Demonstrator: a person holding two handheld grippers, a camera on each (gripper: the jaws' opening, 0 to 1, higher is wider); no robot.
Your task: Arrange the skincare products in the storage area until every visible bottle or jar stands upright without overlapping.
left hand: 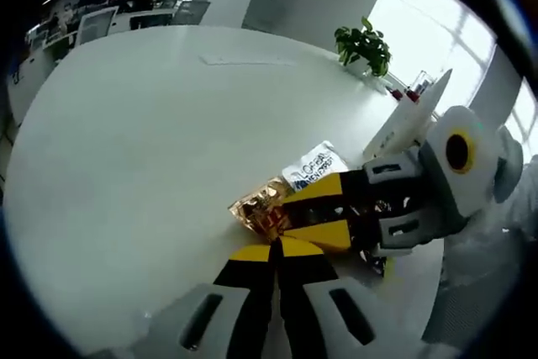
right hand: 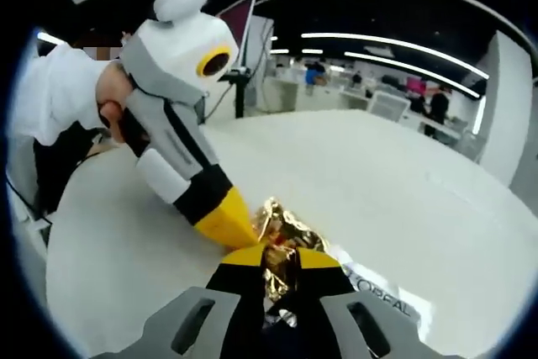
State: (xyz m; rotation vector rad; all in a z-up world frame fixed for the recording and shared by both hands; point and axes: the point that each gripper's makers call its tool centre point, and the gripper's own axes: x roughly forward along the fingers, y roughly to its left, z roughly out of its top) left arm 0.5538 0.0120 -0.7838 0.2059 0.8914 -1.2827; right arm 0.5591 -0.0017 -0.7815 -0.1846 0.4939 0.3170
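White desk [left hand: 151, 140] carries a gold packet [right hand: 282, 224] on a white sachet [left hand: 313, 166] near its edge, both grippers converging: right gripper [right hand: 273, 262] pinches the packet, left gripper [left hand: 276, 250] pressed together just beside it

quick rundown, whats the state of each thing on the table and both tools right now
gold foil packet: lying flat on the white table, crinkled, pinched by the right tool
white sachet: lying flat, partly under the gold foil packet
left tool: jaws closed together, nothing between them, tip beside the gold foil packet
potted plant: upright at the far table edge
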